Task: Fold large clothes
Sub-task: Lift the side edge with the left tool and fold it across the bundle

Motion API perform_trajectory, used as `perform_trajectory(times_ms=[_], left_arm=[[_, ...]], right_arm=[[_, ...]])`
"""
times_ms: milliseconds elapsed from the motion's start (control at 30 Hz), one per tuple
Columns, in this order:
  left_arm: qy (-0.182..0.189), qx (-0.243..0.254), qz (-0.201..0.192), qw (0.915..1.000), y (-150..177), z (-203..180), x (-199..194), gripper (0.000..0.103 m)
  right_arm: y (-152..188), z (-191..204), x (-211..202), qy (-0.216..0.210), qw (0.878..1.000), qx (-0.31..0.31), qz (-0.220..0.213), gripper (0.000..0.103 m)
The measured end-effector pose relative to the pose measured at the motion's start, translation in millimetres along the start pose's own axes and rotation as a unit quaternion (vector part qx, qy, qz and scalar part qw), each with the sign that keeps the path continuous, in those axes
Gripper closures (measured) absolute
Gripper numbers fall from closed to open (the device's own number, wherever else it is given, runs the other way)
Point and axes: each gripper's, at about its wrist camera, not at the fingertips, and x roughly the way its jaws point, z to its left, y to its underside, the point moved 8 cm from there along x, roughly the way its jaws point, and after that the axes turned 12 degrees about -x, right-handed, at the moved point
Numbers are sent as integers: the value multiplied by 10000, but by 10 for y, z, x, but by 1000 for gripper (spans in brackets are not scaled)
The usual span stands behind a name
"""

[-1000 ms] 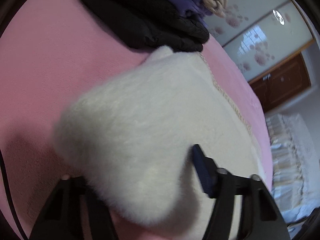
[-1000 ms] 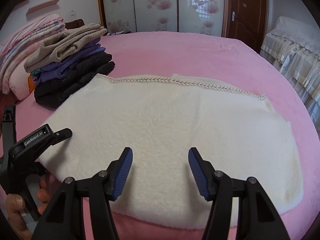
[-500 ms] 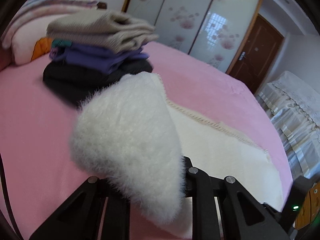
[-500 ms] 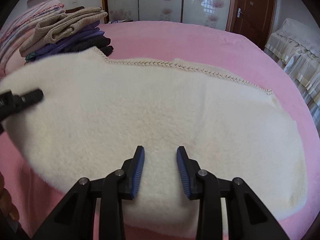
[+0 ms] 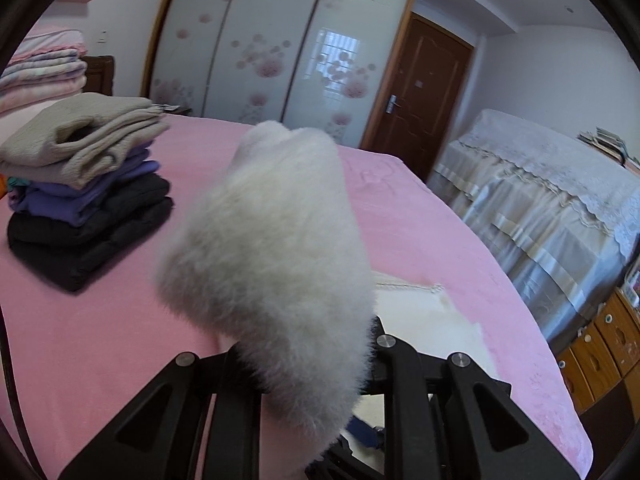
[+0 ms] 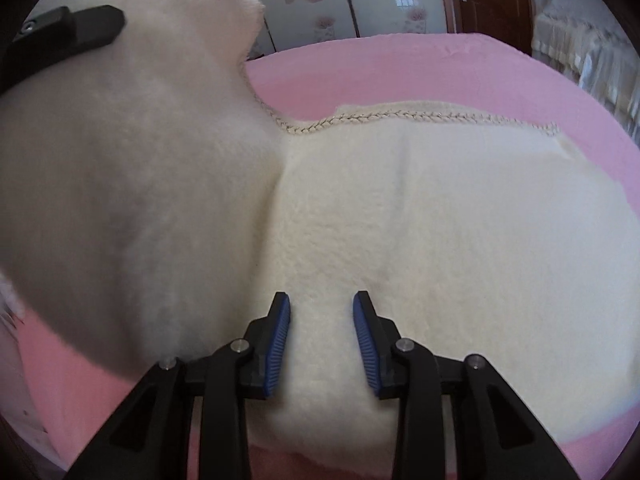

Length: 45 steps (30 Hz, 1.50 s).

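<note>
Left gripper [image 5: 316, 364] pinches fleece [image 6: 440, 220] corner, raised above bed [image 5: 100, 320] for folding over; right gripper [image 6: 321, 336], jaws just narrowing, part-spread, gathers fleece.

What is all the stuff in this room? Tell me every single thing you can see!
fluffy garment: one, cream-white, spread on the bed, its left end lifted
bed cover: one, pink, under everything
stack of folded clothes: one stack, beige on top, purple in the middle, black at the bottom, on the bed's far left
folded blankets: one stack, pink and striped, behind the clothes
wardrobe doors: several panels, white with pink flowers, back wall
door: one, brown, right of the wardrobe
covered furniture: one, pale lace cloth, right of the bed
left gripper: one, black, fingers closed on the lifted end of the garment
right gripper: one, black with blue pads, fingers just been closing, over the garment's near edge
</note>
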Motion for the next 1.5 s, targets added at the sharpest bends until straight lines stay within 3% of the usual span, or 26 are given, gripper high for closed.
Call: perform_trajectory(times_ms=[133, 233, 300, 433, 533, 633, 833, 967, 1067, 1167, 1300, 1400, 1500], left_arm=[[179, 152, 226, 9995, 172, -335, 189, 87], [237, 262, 489, 9982, 404, -511, 329, 87], [262, 384, 646, 9968, 584, -641, 381, 87], [230, 746, 876, 9931, 960, -850, 481, 87], [127, 1114, 1028, 9884, 1199, -929, 547, 87], [58, 1249, 1008, 9870, 1255, -945, 539, 87], [249, 947, 938, 9908, 1071, -1140, 463, 87], [508, 1244, 924, 9866, 1169, -1435, 403, 87], [742, 1676, 997, 9780, 1424, -1688, 378, 87], [668, 2116, 1114, 9687, 1726, -1782, 445, 87], [499, 2162, 1160, 9682, 1862, -1663, 513, 85], [537, 2225, 1265, 9652, 1844, -1639, 495, 79], [980, 1953, 1590, 9628, 1770, -1660, 364, 45]], right_arm=[[128, -339, -251, 69, 9984, 563, -83, 85], [282, -609, -439, 143, 9966, 813, -55, 95], [373, -776, -586, 236, 9951, 955, -91, 95], [566, -1092, -829, 864, 9917, 953, 20, 95], [670, -1236, -885, 931, 9901, 1047, 119, 95], [703, -1300, -885, 946, 9900, 1030, 172, 95], [751, -1312, -837, 835, 9910, 1024, 215, 95], [771, -1393, -892, 599, 9899, 1280, 111, 95], [806, -1477, -1047, 782, 9879, 1339, 37, 95], [885, -1634, -1196, 1010, 9849, 1403, 75, 95], [1056, -1738, -1237, 1545, 9811, 1058, 479, 94], [1138, -1751, -1245, 1500, 9810, 1083, 583, 94], [1135, -1844, -1360, 1514, 9795, 1216, 530, 93]])
